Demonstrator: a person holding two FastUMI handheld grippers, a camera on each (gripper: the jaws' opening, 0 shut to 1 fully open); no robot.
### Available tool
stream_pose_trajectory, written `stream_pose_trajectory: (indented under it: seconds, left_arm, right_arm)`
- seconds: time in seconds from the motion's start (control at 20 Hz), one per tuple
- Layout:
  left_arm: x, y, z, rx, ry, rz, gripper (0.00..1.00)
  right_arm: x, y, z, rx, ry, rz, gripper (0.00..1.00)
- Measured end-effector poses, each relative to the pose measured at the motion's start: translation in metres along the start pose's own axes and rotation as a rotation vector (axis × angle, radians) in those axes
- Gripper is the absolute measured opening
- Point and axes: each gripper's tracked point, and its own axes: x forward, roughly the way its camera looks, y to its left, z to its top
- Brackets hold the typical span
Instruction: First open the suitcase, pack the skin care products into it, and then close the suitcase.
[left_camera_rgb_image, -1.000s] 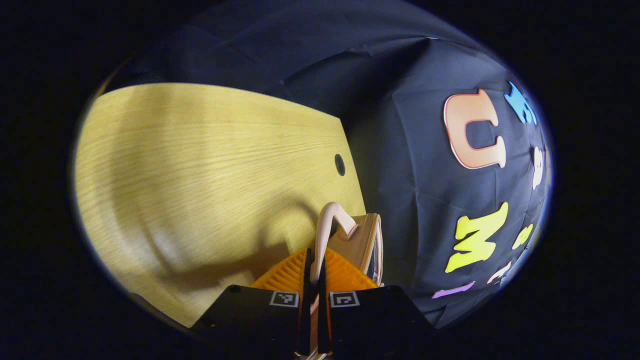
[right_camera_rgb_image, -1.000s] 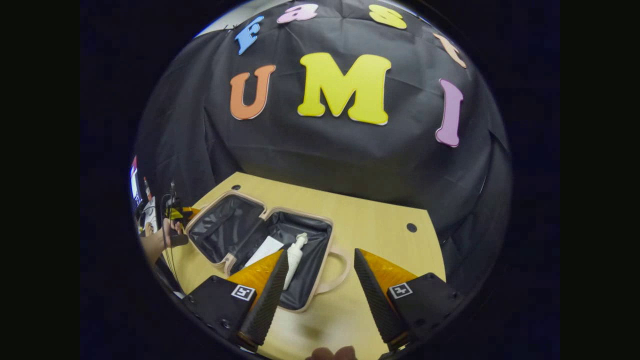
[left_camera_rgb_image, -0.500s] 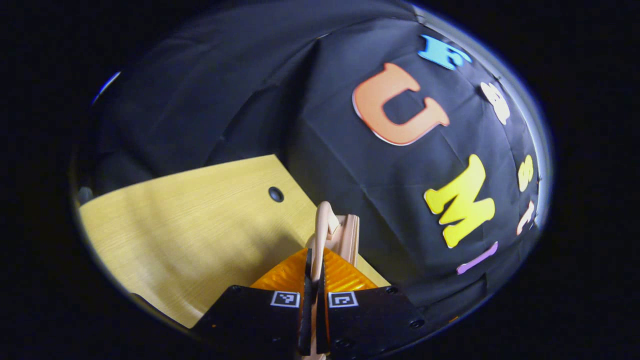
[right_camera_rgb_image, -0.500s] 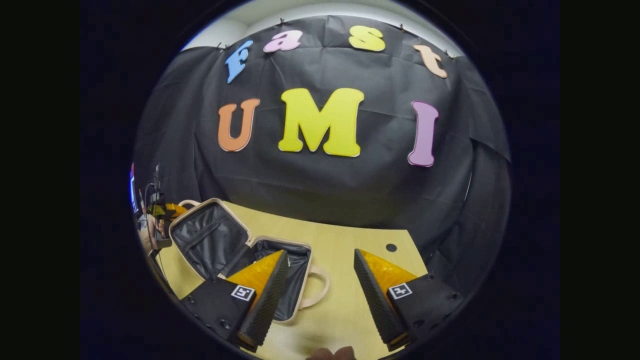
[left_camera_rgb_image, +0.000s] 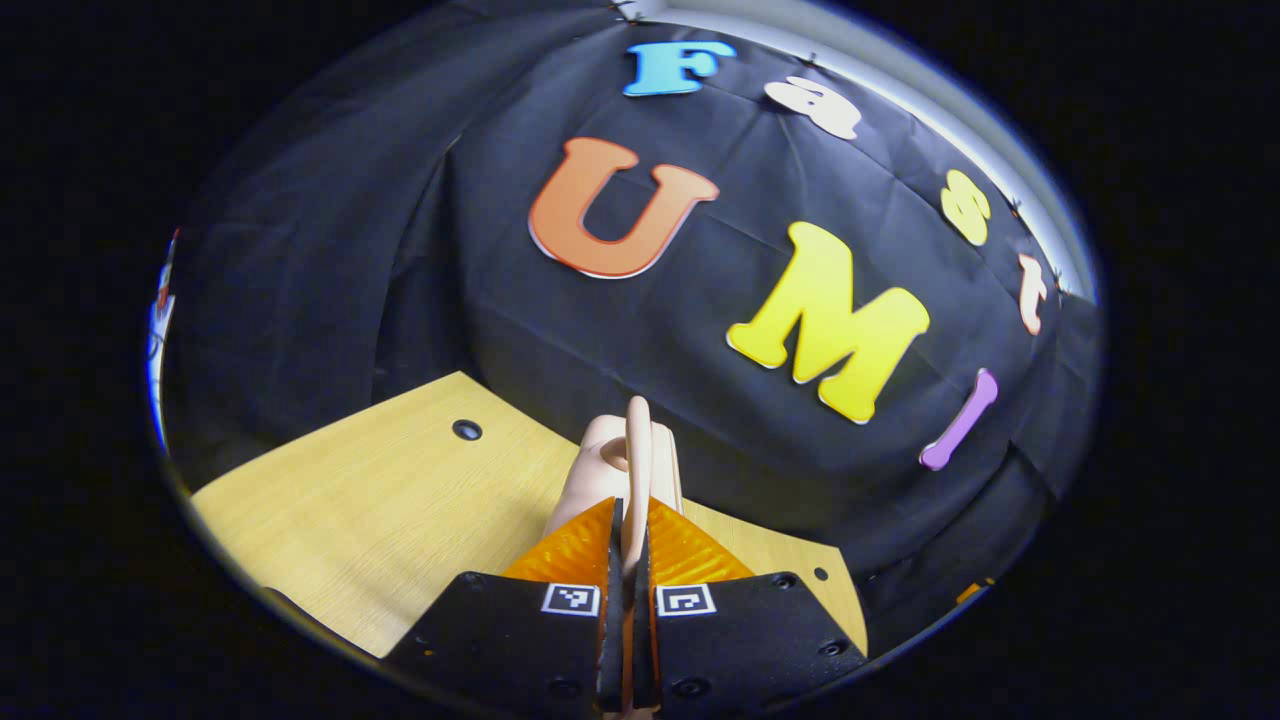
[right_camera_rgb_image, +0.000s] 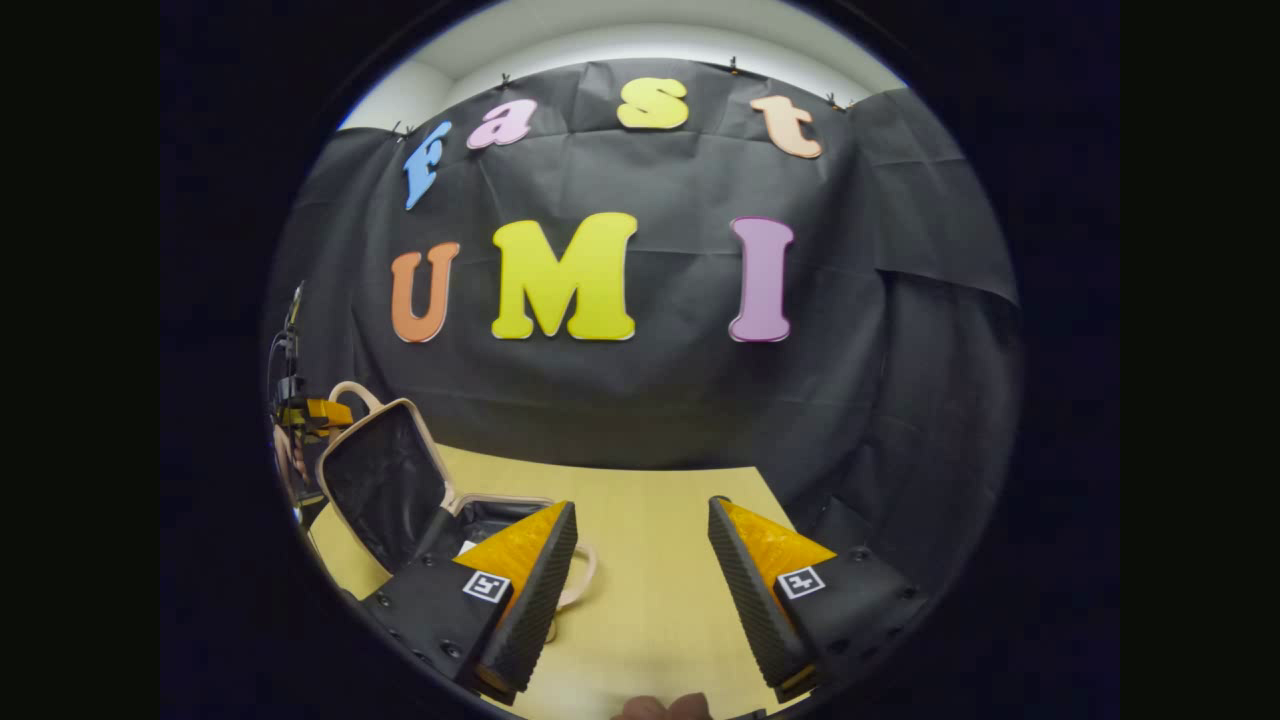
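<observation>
The left gripper (left_camera_rgb_image: 627, 530) pinches the lid's handle (left_camera_rgb_image: 637, 450); the right gripper (right_camera_rgb_image: 640, 560) gapes open over the table (right_camera_rgb_image: 650, 600). One suitcase (right_camera_rgb_image: 400, 490), two handles, one on each half. A second ago the lid lay nearly flat; now it stands close to upright. The case is beige with a dark lining, at the table's left in the right gripper view.

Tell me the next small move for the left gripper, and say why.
Probably carry the lid on over toward the base. The left gripper is shut on the lid's handle, the lid stands about upright in the right gripper view, and the suitcase isn't closed yet. The right gripper is open, clear above the table.
</observation>
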Motion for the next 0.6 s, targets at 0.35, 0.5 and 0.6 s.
stream_pose_trajectory:
  seconds: [0.35,0.5,0.6]
  left_arm:
    - [0.015,-0.105,-0.045,0.21,0.004,0.014,0.07]
    - [0.024,-0.141,-0.074,0.258,0.02,-0.011,0.07]
    - [0.031,-0.163,-0.098,0.285,0.051,-0.034,0.07]
  right_arm:
    - [-0.009,-0.064,-0.005,0.036,0.002,-0.079,0.78]
    - [-0.015,-0.091,-0.008,0.025,0.003,-0.121,0.78]
    - [-0.018,-0.108,-0.011,0.026,0.007,-0.148,0.78]
